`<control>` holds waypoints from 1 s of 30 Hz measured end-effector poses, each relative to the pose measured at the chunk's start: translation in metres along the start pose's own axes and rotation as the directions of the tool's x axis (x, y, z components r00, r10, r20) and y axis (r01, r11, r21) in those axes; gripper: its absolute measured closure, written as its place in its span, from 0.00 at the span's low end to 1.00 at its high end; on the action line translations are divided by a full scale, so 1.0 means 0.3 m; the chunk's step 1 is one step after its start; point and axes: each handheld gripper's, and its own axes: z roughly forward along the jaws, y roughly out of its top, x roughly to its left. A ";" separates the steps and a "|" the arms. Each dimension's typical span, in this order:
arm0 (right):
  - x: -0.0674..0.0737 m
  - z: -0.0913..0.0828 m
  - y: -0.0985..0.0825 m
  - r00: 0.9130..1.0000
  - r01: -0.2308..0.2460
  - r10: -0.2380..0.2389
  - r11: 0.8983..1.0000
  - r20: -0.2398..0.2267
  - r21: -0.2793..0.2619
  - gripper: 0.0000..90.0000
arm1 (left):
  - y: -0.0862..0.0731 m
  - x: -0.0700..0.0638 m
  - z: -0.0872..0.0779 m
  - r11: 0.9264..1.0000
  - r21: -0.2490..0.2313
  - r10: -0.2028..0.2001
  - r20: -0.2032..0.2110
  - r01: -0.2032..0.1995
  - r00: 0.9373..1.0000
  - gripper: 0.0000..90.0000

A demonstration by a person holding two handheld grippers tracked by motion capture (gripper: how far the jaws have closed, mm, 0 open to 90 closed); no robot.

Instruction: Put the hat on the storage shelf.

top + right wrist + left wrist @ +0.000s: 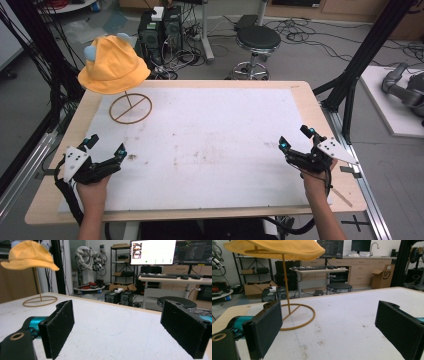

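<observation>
Both grippers, left [106,146] and right [295,137], gape empty; the hat [113,65] (soft, light) looks best pinched at its brim.

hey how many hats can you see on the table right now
1. A yellow hat sits atop a thin stand at the table's far left corner, well beyond the left gripper. The stand's ring base rests on the white mat. No other hat is visible.

high view overhead; both tool views low, sharing hat [274,248].
</observation>
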 end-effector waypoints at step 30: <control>0.008 -0.040 -0.027 1.000 0.012 -0.012 1.000 0.011 -0.005 0.13 | 0.014 0.000 -0.011 0.999 -0.021 -0.041 -0.007 0.041 0.999 0.09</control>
